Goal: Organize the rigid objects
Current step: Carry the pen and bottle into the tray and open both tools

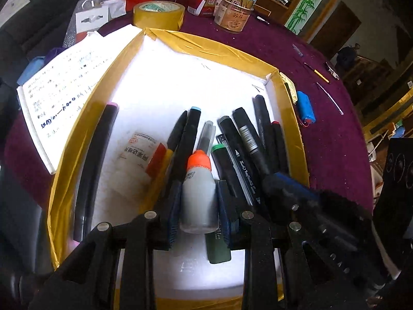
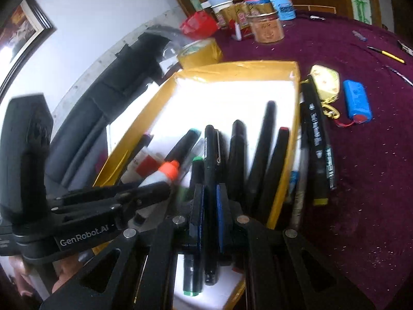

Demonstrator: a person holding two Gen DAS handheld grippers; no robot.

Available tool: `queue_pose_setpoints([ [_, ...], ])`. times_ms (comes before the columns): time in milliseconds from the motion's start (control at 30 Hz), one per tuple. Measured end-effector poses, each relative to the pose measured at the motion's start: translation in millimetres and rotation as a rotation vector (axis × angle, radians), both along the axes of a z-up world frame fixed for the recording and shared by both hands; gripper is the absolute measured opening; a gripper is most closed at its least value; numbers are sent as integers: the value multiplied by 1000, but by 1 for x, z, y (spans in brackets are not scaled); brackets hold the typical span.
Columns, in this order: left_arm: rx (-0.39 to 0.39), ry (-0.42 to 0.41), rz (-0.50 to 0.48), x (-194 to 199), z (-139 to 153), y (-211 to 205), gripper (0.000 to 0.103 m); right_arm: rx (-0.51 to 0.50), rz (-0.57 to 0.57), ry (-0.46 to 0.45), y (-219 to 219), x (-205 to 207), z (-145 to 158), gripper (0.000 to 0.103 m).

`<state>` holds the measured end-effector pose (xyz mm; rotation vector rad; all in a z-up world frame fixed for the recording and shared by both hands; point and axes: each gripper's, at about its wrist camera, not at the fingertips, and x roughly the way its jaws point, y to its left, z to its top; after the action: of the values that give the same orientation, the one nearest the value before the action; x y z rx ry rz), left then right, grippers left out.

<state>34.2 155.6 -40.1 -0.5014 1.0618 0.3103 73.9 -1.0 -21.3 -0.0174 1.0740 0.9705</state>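
Over the yellow-taped tray (image 1: 165, 38) on the purple tablecloth (image 1: 322, 139), both grippers carry cargo. Left gripper (image 1: 198, 201) is clamped on a small grey bottle with an orange cap (image 1: 198, 186); pads press both sides of the body, cap pointing away from the camera. Right gripper (image 2: 210, 206) is clenched on a black pen with a clip (image 2: 211, 170), jaws nearly together, pen running out past the fingertips and back under the wrist.

Tray contents: a fan of black markers (image 1: 247, 139) against the right wall, one long marker (image 1: 95, 160) along the left wall, a white box with red print (image 1: 136, 155) between them. White floor is bare in the far half.

Outside the tray, not yet sorted: a blue battery pack (image 2: 357, 100), a yellow packet (image 2: 324, 81), and a few markers lying just beside the right wall (image 2: 318, 144). Tape roll (image 1: 158, 13) and jars (image 1: 233, 14) sit well apart at the far edge.

Step, as I read it: mid-delivery, both items over the tray, neither placed.

Next move needs:
- pen lowered parallel to the marker fan, then released
- bottle laid in the bare white patch near the box, not on the markers
- stagger the drops; the grippers sit close together, collision risk
- bottle is round, may roll once released
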Motion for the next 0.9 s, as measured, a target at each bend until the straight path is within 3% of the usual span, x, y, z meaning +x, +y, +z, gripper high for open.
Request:
queue_pose_setpoints([
  [100,4,1,1,0,0,-2,27,18,0,13,-4,1,-1,9],
  [167,17,-15,-10,-3,4,-4,32,94,1,29,-20,0,7,10],
  [233,30,-53,-13,-7,10,-9,40,153,-20,25,-39,0,15,20],
  [300,29,-85,-16,-10,18,-14,46,215,-75,31,-70,7,22,38],
  [367,18,-109,-33,-10,25,-21,46,238,-121,50,-94,18,23,39],
  [500,-4,-153,-84,-1,35,-39,49,183,-195,53,-121,48,16,39],
  [667,-23,-150,-133,9,37,-58,49,159,-151,117,-102,89,-2,38],
  [900,-36,-141,-138,4,37,-62,49,43,-74,141,-79,117,-24,26],
])
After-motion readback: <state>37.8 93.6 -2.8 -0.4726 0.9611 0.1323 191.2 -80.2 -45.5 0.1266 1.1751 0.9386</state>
